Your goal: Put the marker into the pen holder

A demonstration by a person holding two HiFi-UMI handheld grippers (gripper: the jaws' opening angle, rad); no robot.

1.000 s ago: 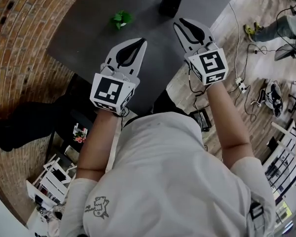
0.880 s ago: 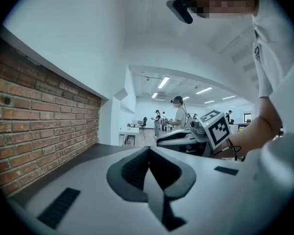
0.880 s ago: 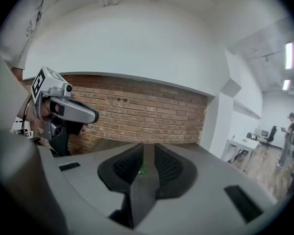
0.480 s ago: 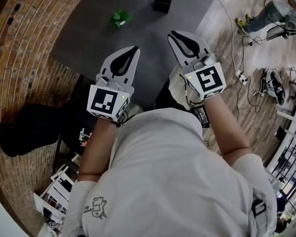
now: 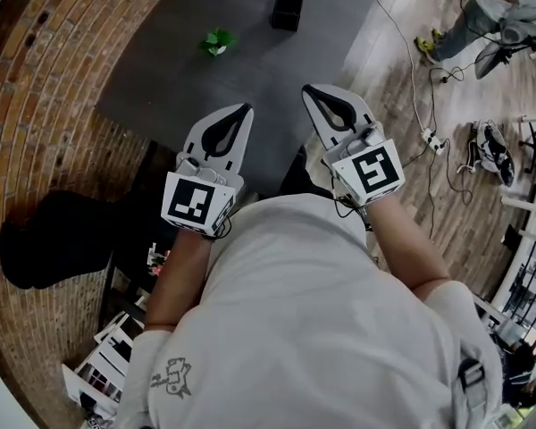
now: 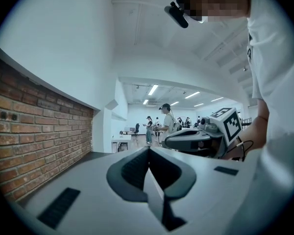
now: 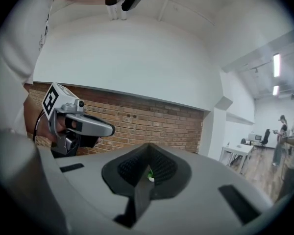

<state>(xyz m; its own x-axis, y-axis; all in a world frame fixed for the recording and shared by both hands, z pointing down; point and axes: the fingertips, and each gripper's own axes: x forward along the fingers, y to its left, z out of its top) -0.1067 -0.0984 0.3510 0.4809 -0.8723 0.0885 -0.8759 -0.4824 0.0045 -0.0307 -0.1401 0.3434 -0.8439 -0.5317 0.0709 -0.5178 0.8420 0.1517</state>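
Observation:
A black square pen holder (image 5: 286,12) stands at the far end of the dark grey table (image 5: 179,79). A small green object (image 5: 217,41) lies to its left; I cannot tell whether it is the marker. Both grippers are held level near my chest, short of the table's near edge. My left gripper (image 5: 247,107) is shut and empty, its jaws meeting at the tip (image 6: 148,149). My right gripper (image 5: 307,88) has just closed with nothing between its jaws (image 7: 148,146). Through its jaw opening a green speck (image 7: 150,176) shows.
A curved brick wall (image 5: 36,114) runs along the left. Cables and a power strip (image 5: 426,137) lie on the wooden floor at right, where a person (image 5: 487,12) sits. A rack with clutter (image 5: 107,365) is at lower left.
Both grippers have drawn back from over the table toward my body. The right gripper's jaws have gone from apart to shut. The table with the holder now sits farther off.

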